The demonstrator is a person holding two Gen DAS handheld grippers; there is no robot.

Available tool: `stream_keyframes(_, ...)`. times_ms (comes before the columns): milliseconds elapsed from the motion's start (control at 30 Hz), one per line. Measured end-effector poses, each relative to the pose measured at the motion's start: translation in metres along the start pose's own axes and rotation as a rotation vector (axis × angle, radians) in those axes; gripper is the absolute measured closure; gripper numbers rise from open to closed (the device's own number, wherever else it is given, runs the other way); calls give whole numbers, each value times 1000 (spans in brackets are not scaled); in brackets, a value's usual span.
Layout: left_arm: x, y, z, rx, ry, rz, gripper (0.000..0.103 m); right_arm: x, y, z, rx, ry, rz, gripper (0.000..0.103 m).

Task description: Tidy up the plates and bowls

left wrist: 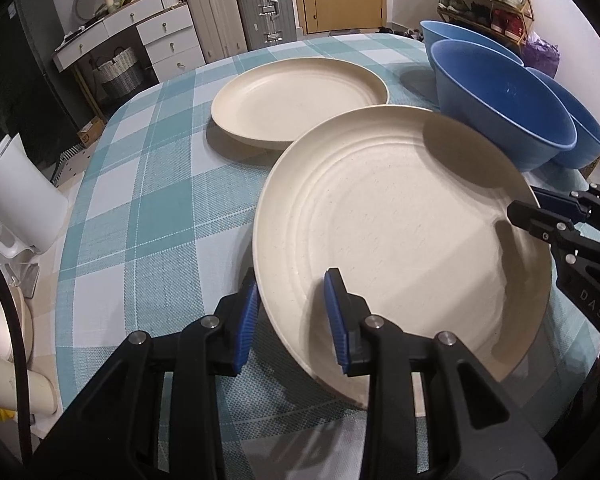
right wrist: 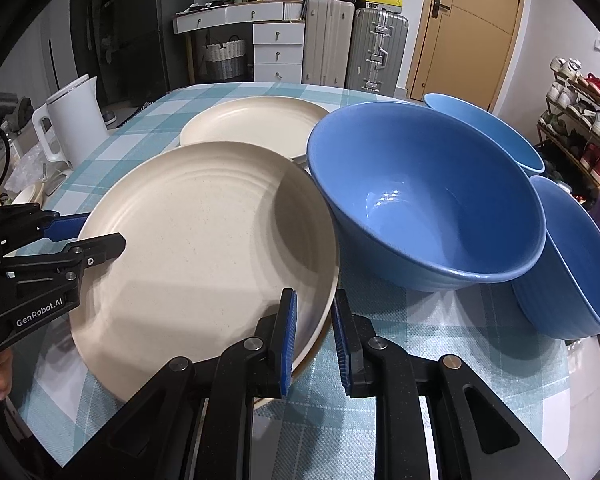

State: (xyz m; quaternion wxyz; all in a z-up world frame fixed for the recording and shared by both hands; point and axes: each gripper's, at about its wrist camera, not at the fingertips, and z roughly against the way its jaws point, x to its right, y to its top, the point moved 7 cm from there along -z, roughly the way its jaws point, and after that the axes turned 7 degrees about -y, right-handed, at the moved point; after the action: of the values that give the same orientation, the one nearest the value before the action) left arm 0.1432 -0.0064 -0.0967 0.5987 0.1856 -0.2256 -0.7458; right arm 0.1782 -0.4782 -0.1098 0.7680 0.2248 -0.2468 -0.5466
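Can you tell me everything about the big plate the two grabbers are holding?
The near plate is round, cream, faintly speckled, with ringed grooves and a raised rim. It looks matte, maybe plastic, and empty. It sits tilted over the checked tablecloth. The left gripper and right gripper straddle opposite rims. A blue bowl crowds its edge.

Bright overhead indoor light, soft shadows on near plate (left wrist: 400,232), bowl (right wrist: 428,196) glare (small), sharp focus, fisheye-bent edges
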Motion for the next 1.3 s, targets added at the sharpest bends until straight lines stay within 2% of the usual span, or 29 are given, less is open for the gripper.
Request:
stream_keyframes(700,5,-4,-5,-24,34,-41,73,-3,-7,-5,4,-29,29,82)
stream_keyframes(967,3,-6,-8,-34,24,-33,73,-7,-10,-10,8,-52,58,82)
stream_keyframes(1133,-3,-5,-6,-30,-1,0,73,-10,-9,-11,3,-37,43,81)
stream_keyframes(1200,-8,-3,-2,-16,-7,23,68,-11,-7,-7,15,-31,44,75)
stream_keyframes(1233,-10,-2,1,-8,-11,36,61,-11,-5,-4,22,-28,45,73)
stream_keyframes(1300,-16,3,10,26,-23,68,47,-12,-2,4,41,-12,43,56)
